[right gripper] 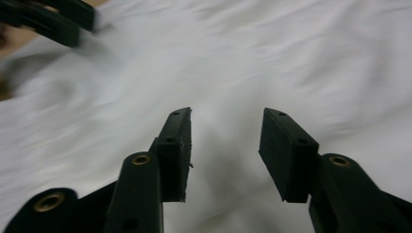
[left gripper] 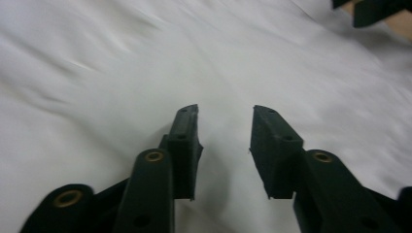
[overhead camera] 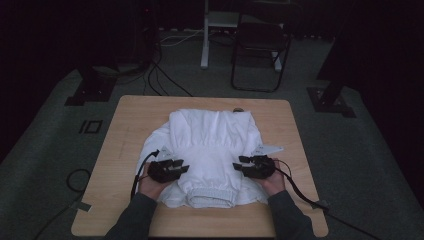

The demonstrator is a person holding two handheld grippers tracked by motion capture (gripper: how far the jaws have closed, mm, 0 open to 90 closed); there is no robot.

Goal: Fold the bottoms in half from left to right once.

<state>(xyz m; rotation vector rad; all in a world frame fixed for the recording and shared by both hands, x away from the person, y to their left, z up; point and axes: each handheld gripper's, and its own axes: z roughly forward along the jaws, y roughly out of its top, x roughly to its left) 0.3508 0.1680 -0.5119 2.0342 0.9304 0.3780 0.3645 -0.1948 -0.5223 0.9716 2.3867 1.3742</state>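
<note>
A white, soft cotton sweatshirt [overhead camera: 210, 150] lies partly folded in the middle of a light wooden surface [overhead camera: 125, 125], seen from above. Its ribbed hem sits at six o'clock, nearest the person, and its collar end at twelve o'clock, so its long axis runs from six to twelve. The left gripper [overhead camera: 175, 167] hovers over the cloth at eight o'clock and the right gripper [overhead camera: 243, 166] at four o'clock. Both sets of jaws stand released, with a bare gap and nothing between them; white fabric lies beneath. To fold well, it seems best to lift both hands clear evenly, keeping the pads off the cloth so the fresh fold stays flat, then take matching points on either side.
</note>
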